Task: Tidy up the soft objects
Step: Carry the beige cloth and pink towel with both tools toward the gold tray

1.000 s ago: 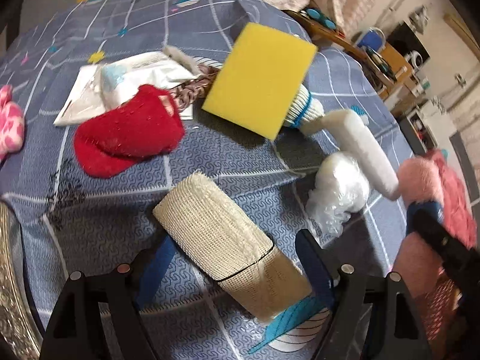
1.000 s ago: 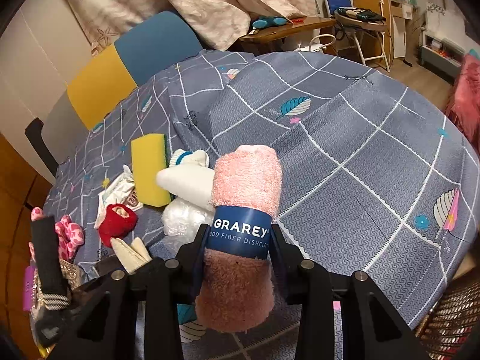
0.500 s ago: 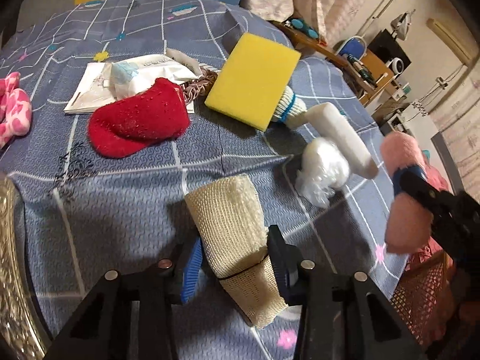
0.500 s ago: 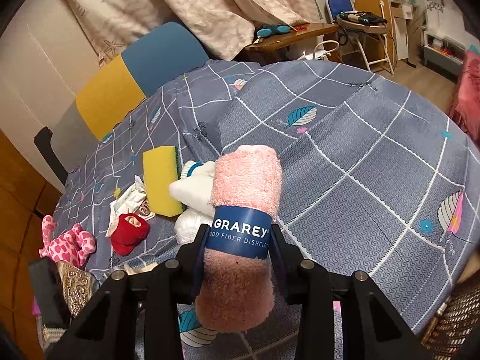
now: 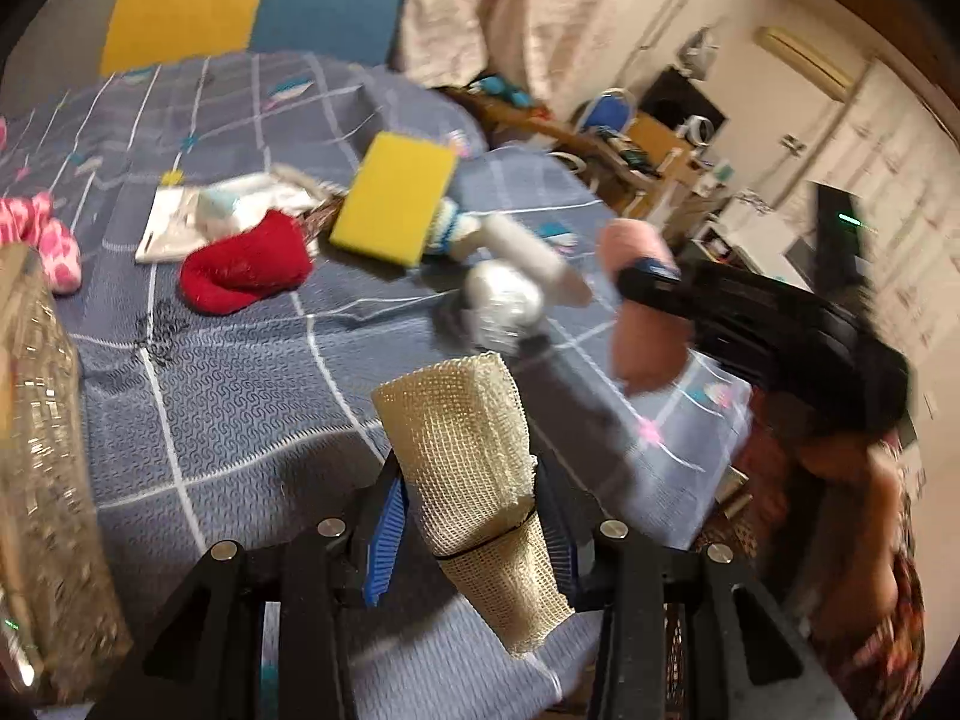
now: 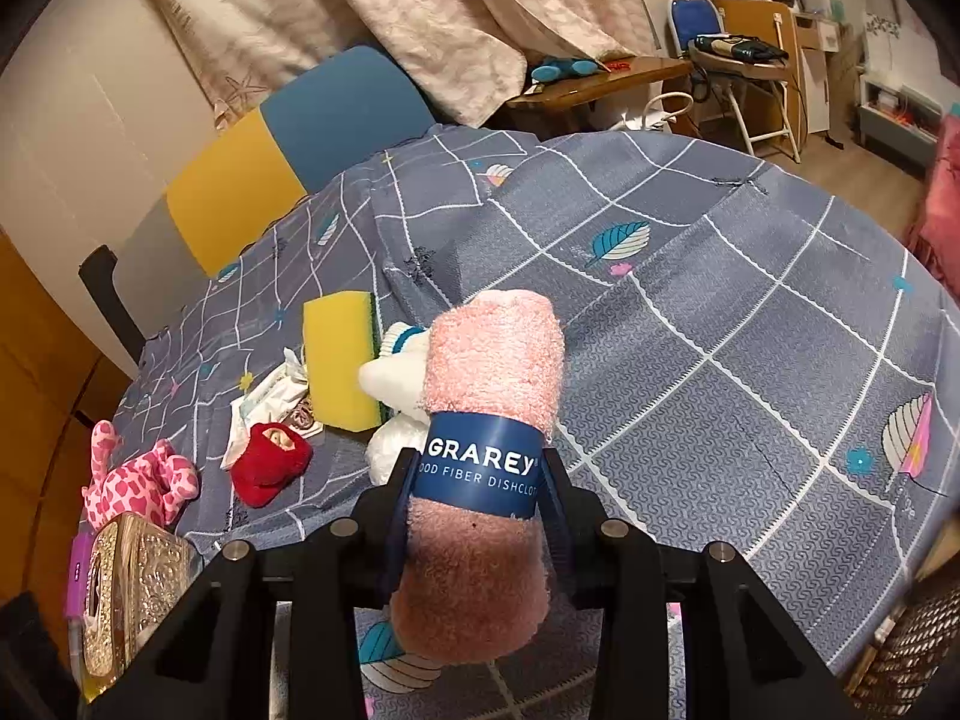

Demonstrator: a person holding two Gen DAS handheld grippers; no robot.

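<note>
My left gripper [image 5: 474, 516] is shut on a rolled cream mesh cloth [image 5: 465, 456] and holds it clear above the table. My right gripper [image 6: 477, 510] is shut on a rolled pink dishcloth [image 6: 492, 372] with a blue paper band; the same pink dishcloth [image 5: 639, 306] shows in the left wrist view at the right. On the grey-blue tablecloth [image 6: 690, 330] lie a yellow sponge [image 5: 393, 198], a red sock [image 5: 243, 267], a white roll [image 5: 525, 252], a clear plastic wad [image 5: 501, 306] and a pink spotted plush [image 6: 141, 480].
A white packet [image 5: 180, 222] lies behind the red sock. A shiny gold box [image 6: 132, 576] stands at the table's left edge. A wicker basket [image 6: 906, 642] sits off the right edge. A yellow-and-blue chair back [image 6: 288, 162] stands behind the table.
My left gripper closed on the cream mesh cloth, lifted it off the table and swung right. The right gripper kept still with the pink dishcloth.
</note>
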